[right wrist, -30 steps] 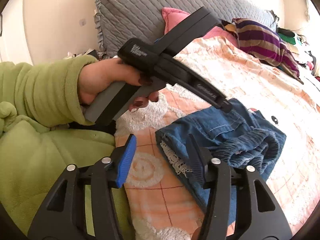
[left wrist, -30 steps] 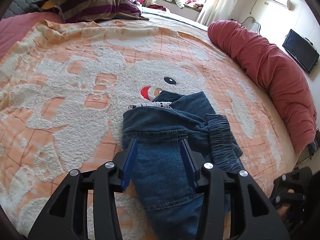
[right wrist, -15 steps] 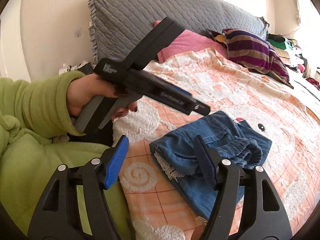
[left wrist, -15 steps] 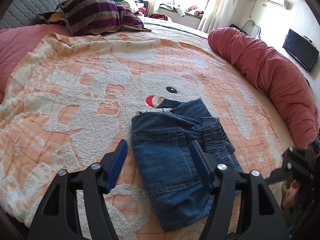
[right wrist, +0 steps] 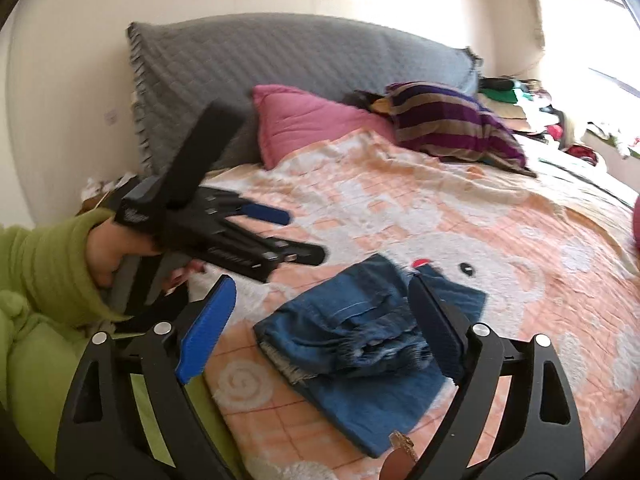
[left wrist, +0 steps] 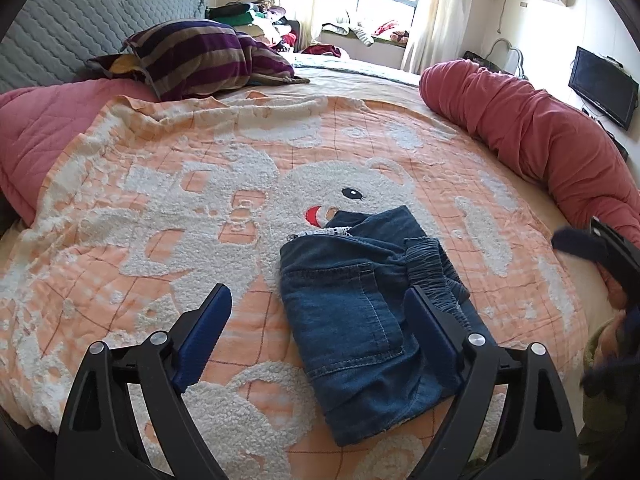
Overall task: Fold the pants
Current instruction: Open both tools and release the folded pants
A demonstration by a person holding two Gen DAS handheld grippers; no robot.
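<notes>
The pants, dark blue denim, lay folded into a compact bundle on the orange-and-white blanket covering the bed, just below the eye and red mouth of the bear figure woven into it. A back pocket faced up, the gathered elastic waistband bunched along one side, and a strip of white lace trim showed at the far edge. My left hand-held gripper hung above the near end of the bundle with its blue-padded fingers spread wide and nothing between them. My right hand-held gripper was likewise wide open and empty, held over the pants from the other side, and in its view my left hand in a green sleeve gripped the other tool. Farther off, a striped pillow and a pink quilt sat toward the grey headboard, and a rolled red duvet lay along the far edge.
</notes>
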